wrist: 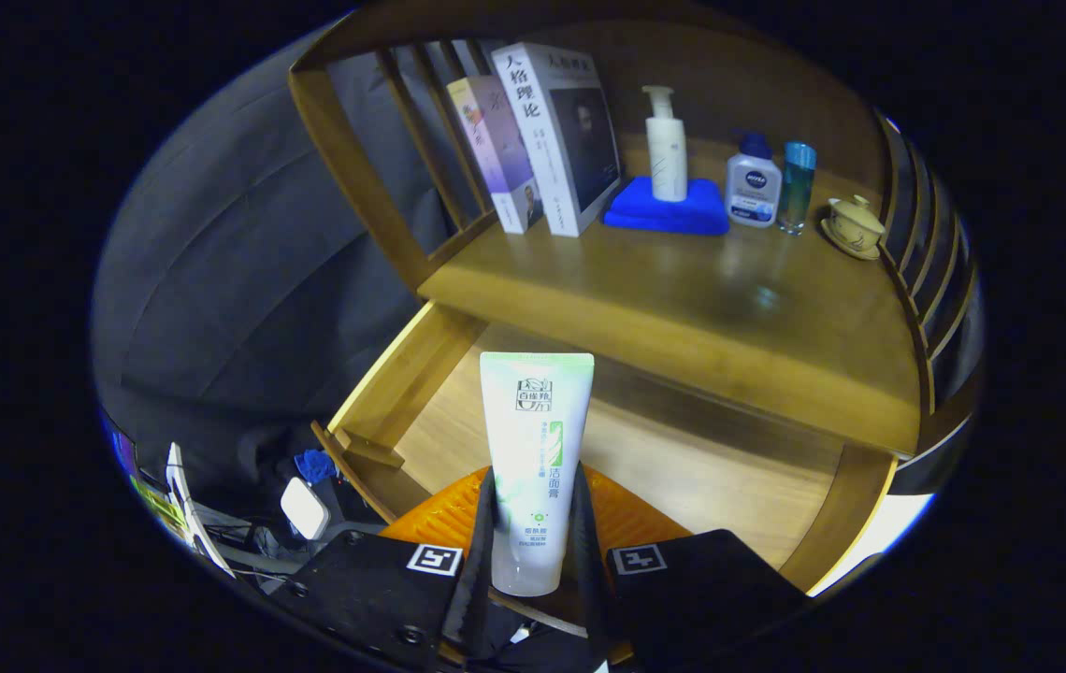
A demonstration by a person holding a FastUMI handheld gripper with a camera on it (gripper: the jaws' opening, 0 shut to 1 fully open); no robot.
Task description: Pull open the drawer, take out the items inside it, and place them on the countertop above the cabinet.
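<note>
- Gripper view: the gripper [533,537] has both fingers [480,542] pressed on the lower part of a white-and-green tube [533,467], which stands upright between them with its crimped end uppermost.
- The tube is held above the open drawer [683,458], where an orange item [626,514] lies just behind the fingers.
- Beyond it is the countertop [683,290], bare at the front; books [542,140], a blue cloth [669,210] and bottles [753,187] stand at the back.
- The tube looks light, soft-walled and glossy, so likely slippery. A firm hold low on the body, near the cap, seems safest; squeezing hard may dent it.
</note>
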